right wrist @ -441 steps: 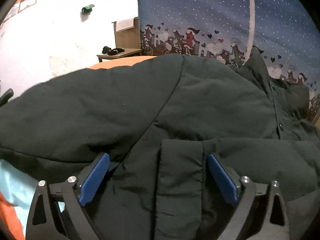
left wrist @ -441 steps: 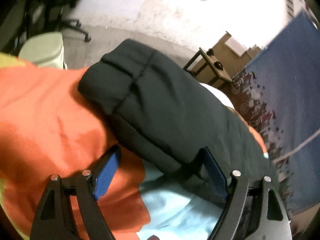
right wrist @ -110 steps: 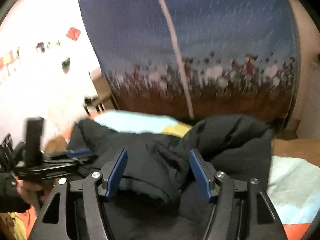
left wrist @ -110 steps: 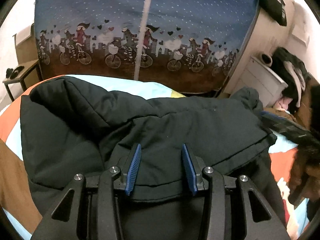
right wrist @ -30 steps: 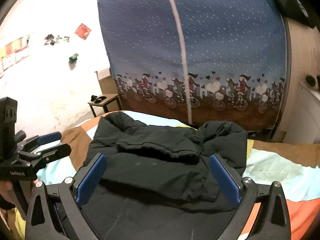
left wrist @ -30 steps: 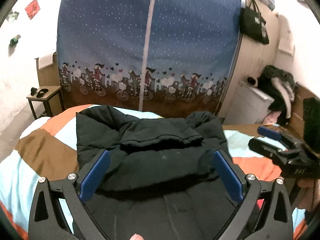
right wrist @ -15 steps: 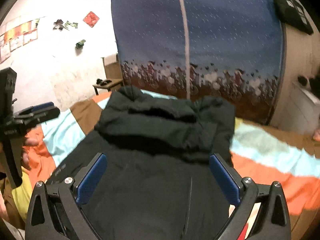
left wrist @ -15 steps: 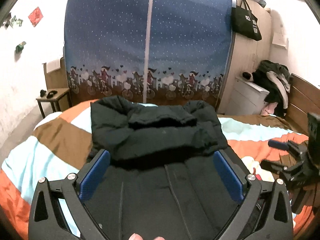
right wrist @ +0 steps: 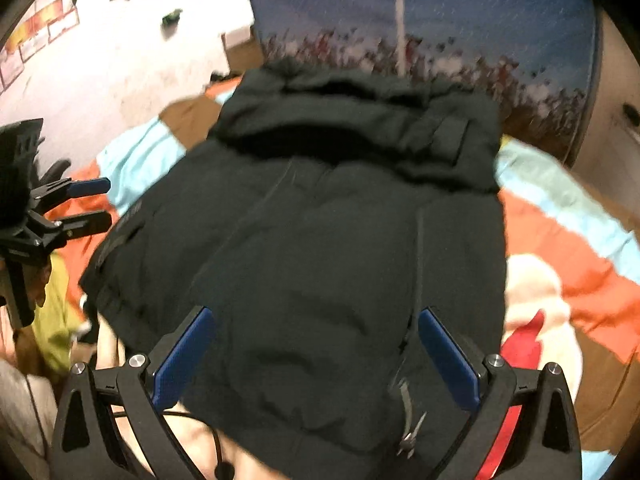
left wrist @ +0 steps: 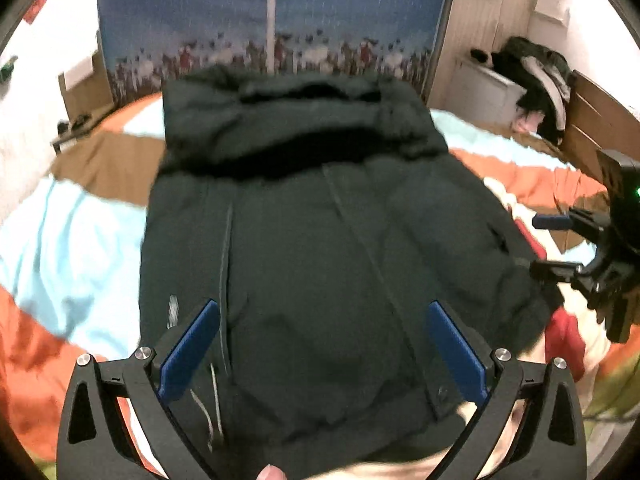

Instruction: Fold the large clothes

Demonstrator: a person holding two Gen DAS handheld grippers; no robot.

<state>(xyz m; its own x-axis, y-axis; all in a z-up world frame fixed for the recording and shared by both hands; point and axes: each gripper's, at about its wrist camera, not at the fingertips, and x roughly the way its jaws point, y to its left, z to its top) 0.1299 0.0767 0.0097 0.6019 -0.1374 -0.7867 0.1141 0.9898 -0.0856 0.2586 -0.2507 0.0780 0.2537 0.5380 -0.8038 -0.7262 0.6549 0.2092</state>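
Observation:
A dark green padded jacket [left wrist: 312,240] lies flat on the patchwork bedspread [left wrist: 72,240], its top part folded over at the far end. My left gripper [left wrist: 320,344] hovers open above the jacket's near hem, holding nothing. In the right wrist view the same jacket [right wrist: 328,240] fills the middle, and my right gripper [right wrist: 316,344] is open over its near edge, a zipper pull [right wrist: 408,420] below it. Each gripper shows in the other's view: the right gripper [left wrist: 560,240] at the right edge, the left gripper [right wrist: 80,204] at the left edge. Both views are motion-blurred.
A blue curtain with a bicycle print [left wrist: 272,20] hangs behind the bed. A small side table [left wrist: 76,128] stands at far left. A white cabinet with piled clothes [left wrist: 528,76] and a wooden headboard [left wrist: 596,124] are at right. Coloured bedding [right wrist: 560,248] surrounds the jacket.
Both grippers have pulled back toward the jacket's near hem and tilted down; the jacket now fills more of each view. Both stay open.

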